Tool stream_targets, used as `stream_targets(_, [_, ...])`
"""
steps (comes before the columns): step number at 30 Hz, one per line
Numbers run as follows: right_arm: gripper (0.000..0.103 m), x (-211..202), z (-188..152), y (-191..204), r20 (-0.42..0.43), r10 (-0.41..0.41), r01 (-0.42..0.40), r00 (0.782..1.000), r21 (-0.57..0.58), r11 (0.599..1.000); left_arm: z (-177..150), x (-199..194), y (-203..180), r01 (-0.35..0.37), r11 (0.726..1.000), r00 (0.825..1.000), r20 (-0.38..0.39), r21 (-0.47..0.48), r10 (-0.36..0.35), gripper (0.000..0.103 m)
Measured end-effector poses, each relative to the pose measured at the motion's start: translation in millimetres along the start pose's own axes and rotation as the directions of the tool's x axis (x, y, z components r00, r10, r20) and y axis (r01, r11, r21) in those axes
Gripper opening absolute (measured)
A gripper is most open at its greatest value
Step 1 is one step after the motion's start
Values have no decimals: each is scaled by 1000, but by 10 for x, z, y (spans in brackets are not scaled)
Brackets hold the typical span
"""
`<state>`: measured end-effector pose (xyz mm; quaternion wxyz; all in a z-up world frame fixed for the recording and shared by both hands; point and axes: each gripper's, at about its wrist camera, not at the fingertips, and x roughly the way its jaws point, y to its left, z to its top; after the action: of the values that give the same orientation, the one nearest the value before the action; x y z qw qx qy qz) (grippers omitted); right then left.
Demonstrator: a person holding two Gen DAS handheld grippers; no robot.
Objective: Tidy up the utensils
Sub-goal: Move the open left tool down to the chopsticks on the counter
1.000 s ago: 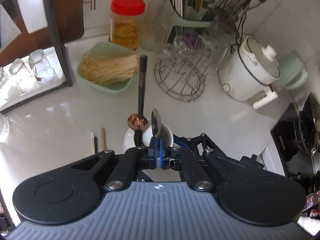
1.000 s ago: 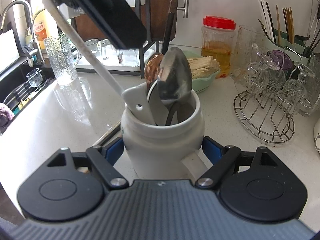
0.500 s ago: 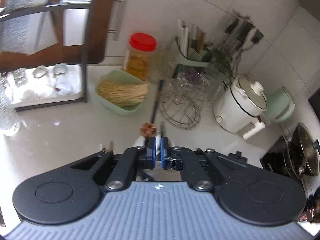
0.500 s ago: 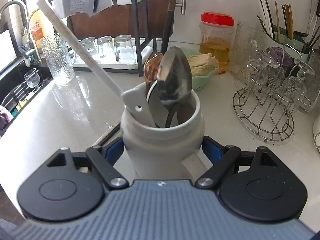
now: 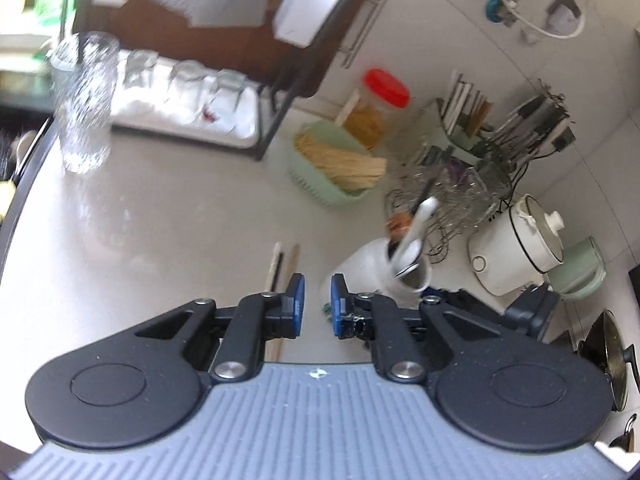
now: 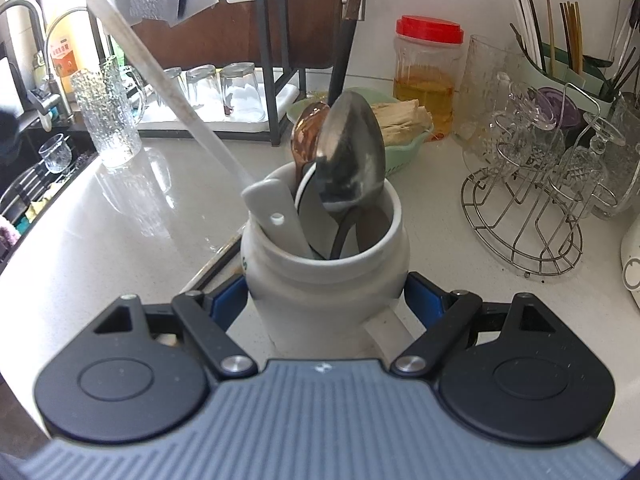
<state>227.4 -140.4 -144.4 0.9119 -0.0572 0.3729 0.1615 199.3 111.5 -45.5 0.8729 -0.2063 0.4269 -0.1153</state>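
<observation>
left wrist view, blurred: the left gripper (image 5: 317, 305) hangs over the pale countertop (image 5: 160, 248) with its blue-padded jaws a small way apart and nothing between them; they have just been opening. just past its tips lie a few chopsticks (image 5: 282, 266) flat on the counter, side by side. to their right stands the white jar (image 5: 384, 268), with a white long-handled utensil (image 5: 416, 228) leaning out of its mouth. beyond are a green basket (image 5: 324, 184) of pale sticks, a red-lidded jar (image 5: 376, 108), a wire glass rack (image 5: 440, 196) and a white rice cooker (image 5: 516, 248). right wrist view, sharp: the right gripper (image 6: 325, 300) is clamped on the white jar (image 6: 324, 276), one blue pad pressed to each side of its body, the jar's handle pointing back toward the camera. the jar stands upright on the countertop (image 6: 120, 232) and holds a white long-handled utensil (image 6: 168, 88) leaning up to the left, a large steel spoon (image 6: 352, 152) with its bowl up, a copper-coloured spoon (image 6: 306, 136) just behind it, and a dark-handled utensil (image 6: 348, 32) rising straight up. a textured glass mug (image 6: 106, 120) stands near the sink edge at left; the wire glass rack (image 6: 524, 216) sits to the right, well apart from the jar.
</observation>
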Motion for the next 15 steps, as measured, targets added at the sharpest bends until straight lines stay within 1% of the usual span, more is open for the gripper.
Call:
stream_targets(6, [87, 10, 26, 18, -21, -15, 15, 1000, 8, 1000, -217, 291, 387, -60, 997, 997, -43, -38, 59, 14])
stream_targets(11, [87, 13, 27, 29, -29, -21, 21, 999, -2, 1000, -400, 631, 716, -45, 995, 995, -91, -85, 37, 14])
stream_targets(15, [87, 12, 21, 37, -30, -25, 25, 999, -2, 1000, -473, 875, 811, -42, 998, 993, -110, -56, 36, 14])
